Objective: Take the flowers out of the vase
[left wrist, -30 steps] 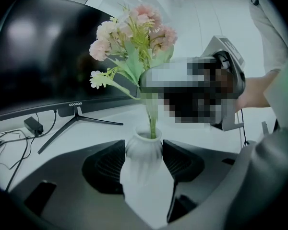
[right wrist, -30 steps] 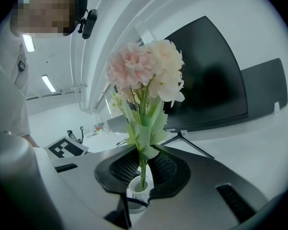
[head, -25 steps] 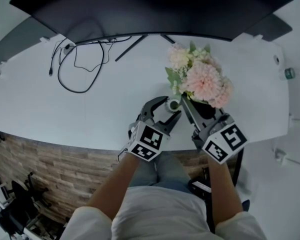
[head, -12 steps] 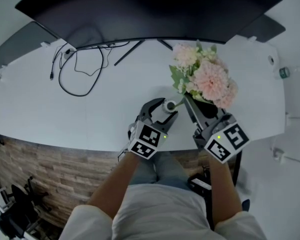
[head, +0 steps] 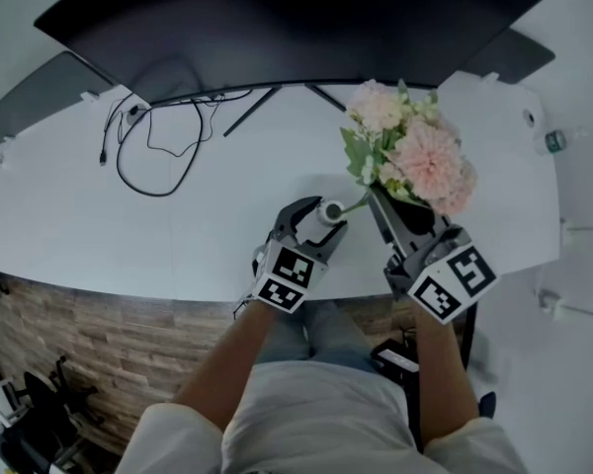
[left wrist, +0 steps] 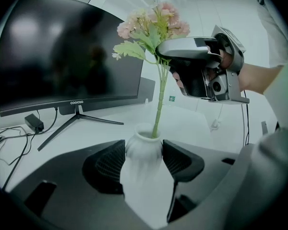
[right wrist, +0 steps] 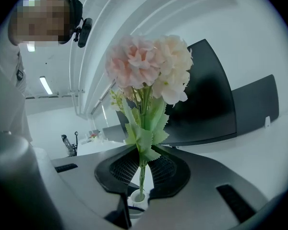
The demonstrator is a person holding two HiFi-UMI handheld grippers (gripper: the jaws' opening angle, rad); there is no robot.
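The vase (left wrist: pixel 143 150) is gripped at its body by the left gripper (head: pixel 318 221), whose 2 jaws stand wide and press on either side of it, near the front edge of the table (head: pixel 178 235). The right gripper (right wrist: pixel 143 170) is clamped, jaws nearly together, on the stem (left wrist: pixel 159 99) just under the leaves, with the flowers (head: pixel 412 151) leaning up and away to the right. The stem's foot is seen in the vase's mouth, so the lift is judged only part done. The pull should be made along the stem's own line, not sideways, so that the foot is not dragged on the rim. The vase should be held steady until the foot is clear, and the clamp should be firm without crushing the stem.
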